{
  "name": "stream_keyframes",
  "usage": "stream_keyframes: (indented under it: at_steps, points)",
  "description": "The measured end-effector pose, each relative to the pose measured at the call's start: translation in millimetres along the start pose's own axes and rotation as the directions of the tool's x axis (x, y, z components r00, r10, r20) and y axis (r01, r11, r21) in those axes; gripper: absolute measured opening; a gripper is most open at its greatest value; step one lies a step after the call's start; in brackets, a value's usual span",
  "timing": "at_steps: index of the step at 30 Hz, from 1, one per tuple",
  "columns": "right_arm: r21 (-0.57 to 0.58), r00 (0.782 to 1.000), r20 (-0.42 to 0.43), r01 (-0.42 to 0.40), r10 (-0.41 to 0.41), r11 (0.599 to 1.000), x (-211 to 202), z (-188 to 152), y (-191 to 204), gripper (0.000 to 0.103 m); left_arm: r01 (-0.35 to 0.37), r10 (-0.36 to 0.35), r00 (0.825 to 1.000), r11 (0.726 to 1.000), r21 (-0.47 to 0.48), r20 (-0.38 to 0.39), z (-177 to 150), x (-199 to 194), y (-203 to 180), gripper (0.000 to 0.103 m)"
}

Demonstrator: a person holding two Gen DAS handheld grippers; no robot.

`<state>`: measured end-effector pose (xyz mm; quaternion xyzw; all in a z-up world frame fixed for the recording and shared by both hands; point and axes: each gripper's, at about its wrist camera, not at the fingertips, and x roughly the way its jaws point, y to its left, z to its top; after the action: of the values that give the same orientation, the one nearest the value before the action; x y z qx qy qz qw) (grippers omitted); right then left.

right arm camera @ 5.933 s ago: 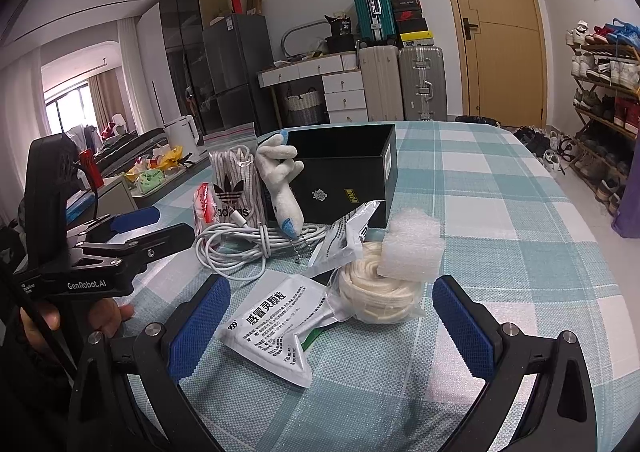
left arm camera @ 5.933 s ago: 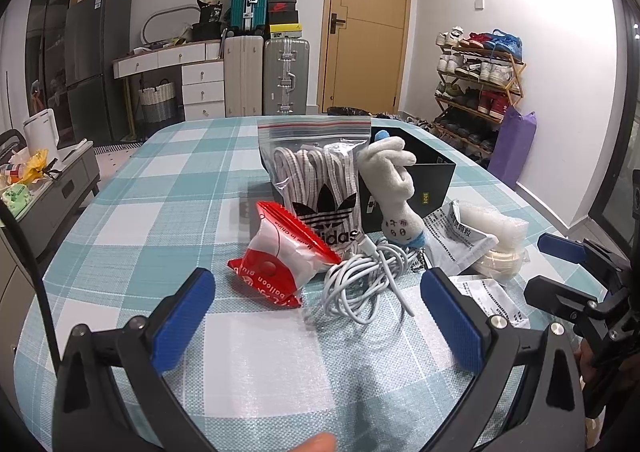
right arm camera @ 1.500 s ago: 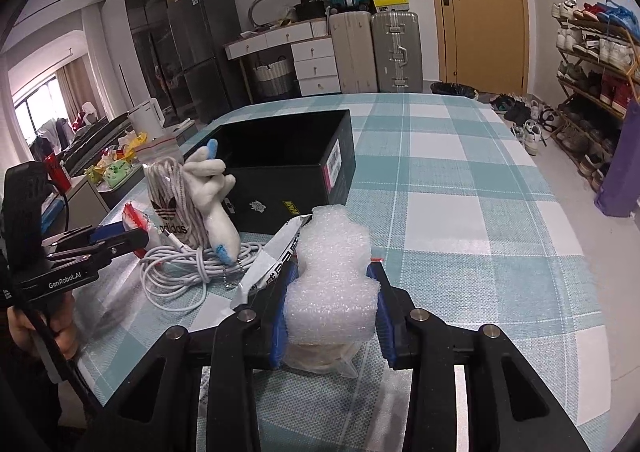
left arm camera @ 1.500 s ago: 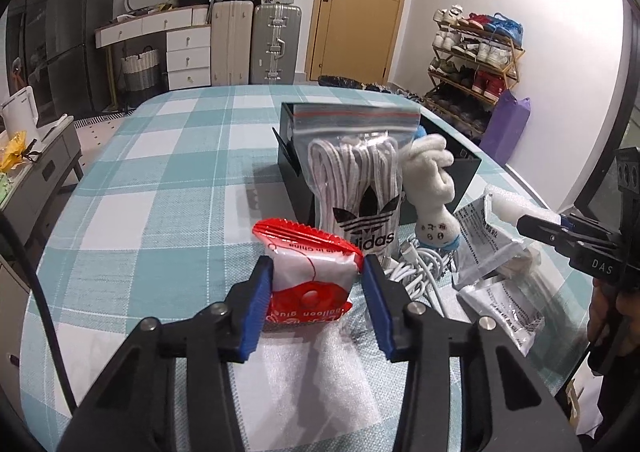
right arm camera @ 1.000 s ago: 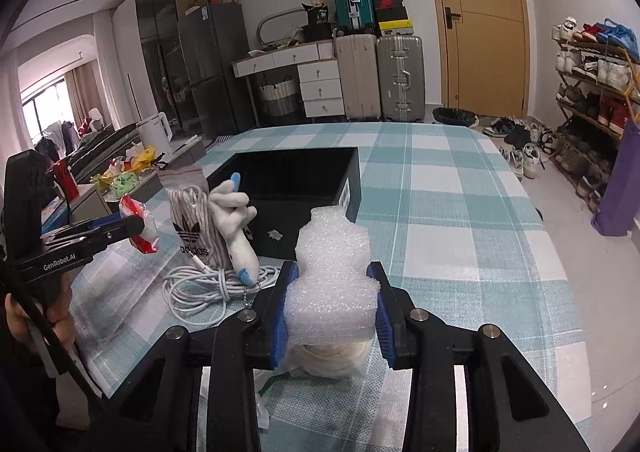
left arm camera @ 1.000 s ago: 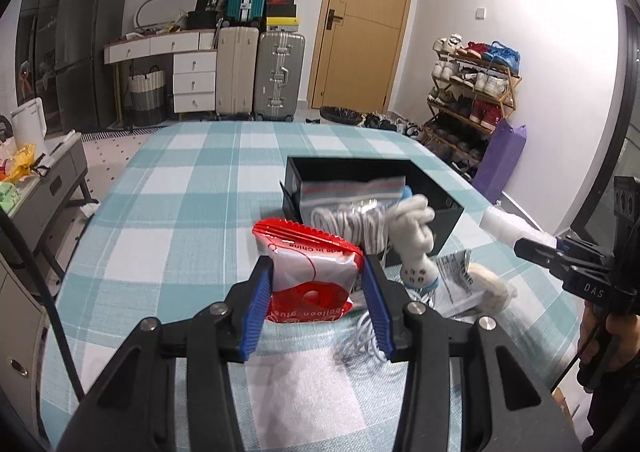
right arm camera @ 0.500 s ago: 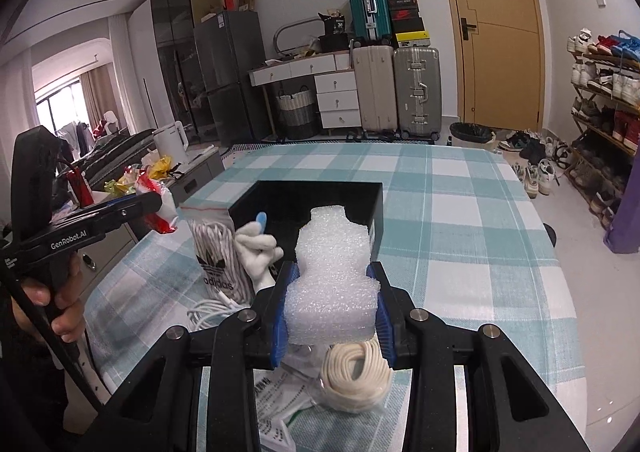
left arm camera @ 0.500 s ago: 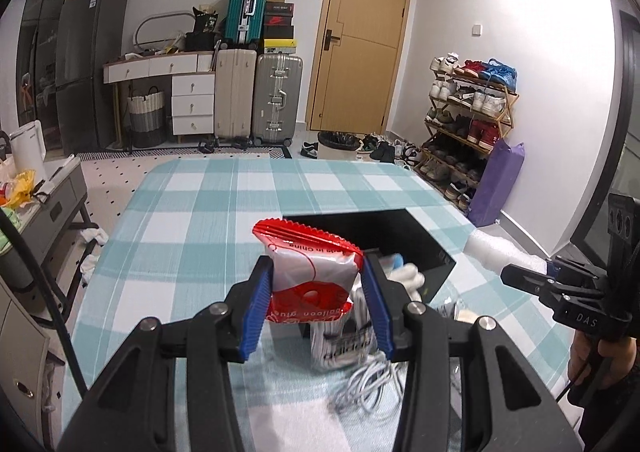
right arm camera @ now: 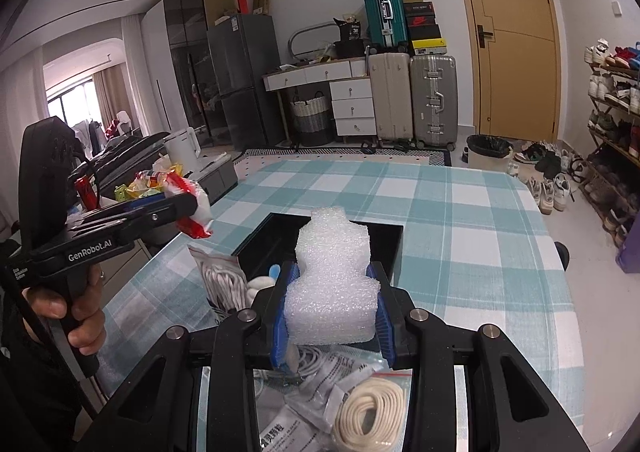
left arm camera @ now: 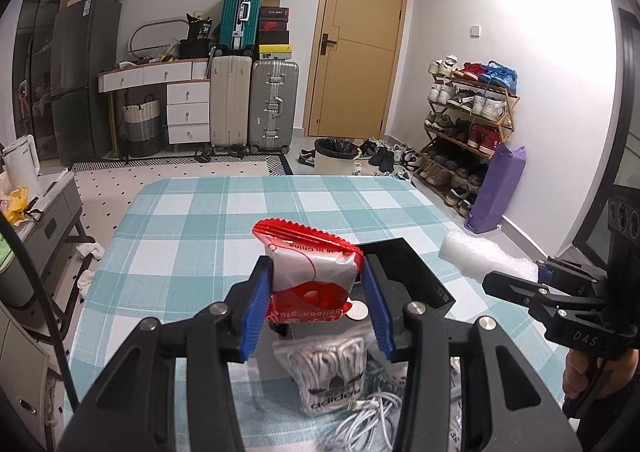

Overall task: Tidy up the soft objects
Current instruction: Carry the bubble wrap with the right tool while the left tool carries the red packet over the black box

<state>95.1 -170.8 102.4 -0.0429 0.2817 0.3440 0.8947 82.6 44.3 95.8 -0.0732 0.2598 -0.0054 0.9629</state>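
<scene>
Between your left gripper's (left arm camera: 316, 310) blue fingers (left arm camera: 256, 316) sits the red-and-white balloon glue packet (left arm camera: 310, 276), clamped on both sides and held in the air above the table (left arm camera: 192, 236). Your right gripper (right arm camera: 332, 316) has its fingers (right arm camera: 280, 316) pressed against a white foam block (right arm camera: 332, 284), which stands upright between them and pokes well above the pads.

Just below the grippers lie the things not yet picked up: a zip bag of white laces (left arm camera: 328, 376) (it carries a black trefoil logo), a white cable (left arm camera: 360, 424) coiled beside it, a printed sachet (right arm camera: 280, 432) and a cream rope coil (right arm camera: 368, 416) near the right gripper's base. A white toy with a blue tip (right arm camera: 264, 280) leans by the lace bag; what it is exactly you cannot tell.

Behind these stands the open black box (right arm camera: 384, 244), its dark inside facing up, on the teal-and-white checked cloth. From the right wrist view your left hand (right arm camera: 76, 308) grips its handle well to the side of the box.

Past the far table edge are suitcases (left arm camera: 248, 100), a wooden door (left arm camera: 360, 48) and a shoe rack (left arm camera: 464, 124).
</scene>
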Motion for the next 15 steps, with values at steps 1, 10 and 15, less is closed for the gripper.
stream_keyframes:
  at_steps: [1,10,15]
  points:
    - [-0.002,1.0,0.0,-0.005,0.005,1.0,1.7,1.8,0.4,0.036,-0.005,0.005,1.0,1.0,0.003,-0.002,0.8,2.8,-1.7,0.044]
    - [-0.019,1.0,-0.028,-0.014,0.014,1.0,22.2,11.8,1.5,0.036,-0.014,0.014,1.0,1.0,0.009,-0.023,4.6,28.2,-11.2,0.044]
    - [-0.027,0.999,-0.049,-0.019,0.018,0.999,35.6,13.6,1.6,0.036,-0.02,0.021,0.999,1.0,0.013,-0.04,5.6,44.5,-14.1,0.044]
